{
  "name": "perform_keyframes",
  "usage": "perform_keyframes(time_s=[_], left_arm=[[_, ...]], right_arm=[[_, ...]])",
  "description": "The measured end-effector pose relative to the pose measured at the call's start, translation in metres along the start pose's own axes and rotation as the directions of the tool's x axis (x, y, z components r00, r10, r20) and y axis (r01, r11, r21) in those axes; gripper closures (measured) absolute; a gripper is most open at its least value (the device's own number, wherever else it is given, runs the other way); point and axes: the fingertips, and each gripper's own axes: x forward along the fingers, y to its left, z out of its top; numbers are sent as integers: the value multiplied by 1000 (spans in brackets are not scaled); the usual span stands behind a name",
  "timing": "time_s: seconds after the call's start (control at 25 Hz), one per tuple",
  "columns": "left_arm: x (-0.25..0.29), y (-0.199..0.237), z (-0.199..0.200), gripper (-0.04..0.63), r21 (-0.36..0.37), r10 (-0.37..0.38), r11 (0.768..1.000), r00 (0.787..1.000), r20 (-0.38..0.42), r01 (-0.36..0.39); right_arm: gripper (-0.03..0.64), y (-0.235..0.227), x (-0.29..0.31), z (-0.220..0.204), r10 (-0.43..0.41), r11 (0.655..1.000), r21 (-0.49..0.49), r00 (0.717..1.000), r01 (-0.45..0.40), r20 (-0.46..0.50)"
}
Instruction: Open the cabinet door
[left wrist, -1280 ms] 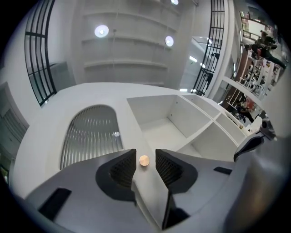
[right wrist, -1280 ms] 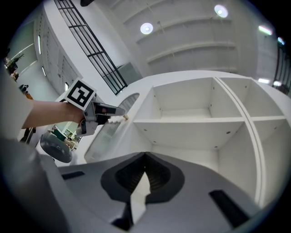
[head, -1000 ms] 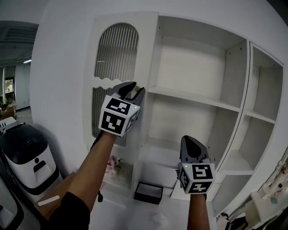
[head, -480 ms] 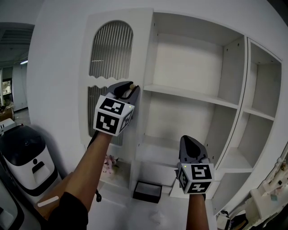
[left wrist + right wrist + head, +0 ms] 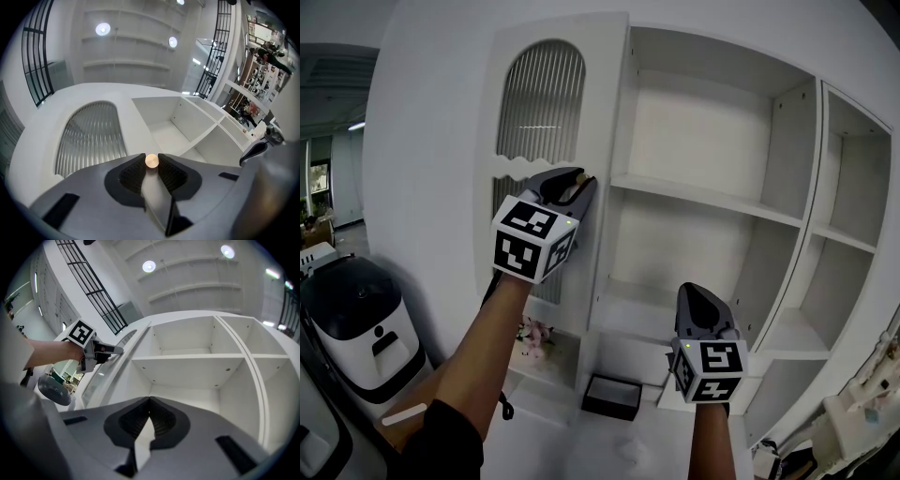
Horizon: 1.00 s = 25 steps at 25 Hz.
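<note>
Up at the right edge of the white cabinet door with the arched ribbed-glass panel (image 5: pixel 539 103), the left hand-held gripper (image 5: pixel 581 180) is on the small round tan knob (image 5: pixel 151 161). Its jaws have just been closing, and the pads now press the knob from both sides. That door stands left of the open white shelves (image 5: pixel 712 202); how far it sits off the frame I cannot tell. Lower right, the right hand-held gripper (image 5: pixel 697 292) hangs before the shelves, jaws together, nothing between them.
</note>
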Motion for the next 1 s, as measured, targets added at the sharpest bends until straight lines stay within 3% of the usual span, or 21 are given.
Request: perform_keyframes(time_s=[0.44,0.68,1.0], left_arm=[[-42,2,20,520,7,-57,998,998,34,57],[-51,4,25,522,-43,-76,996,996,39,78],[-78,11,36,522,-47,-157,986,985,74,161]], right_arm=[[597,33,1,14,57,998,14,998,-57,27],[597,51,2,25,96,995,17,994,-97,48],[597,69,5,35,122,992,28,990,-124,71]])
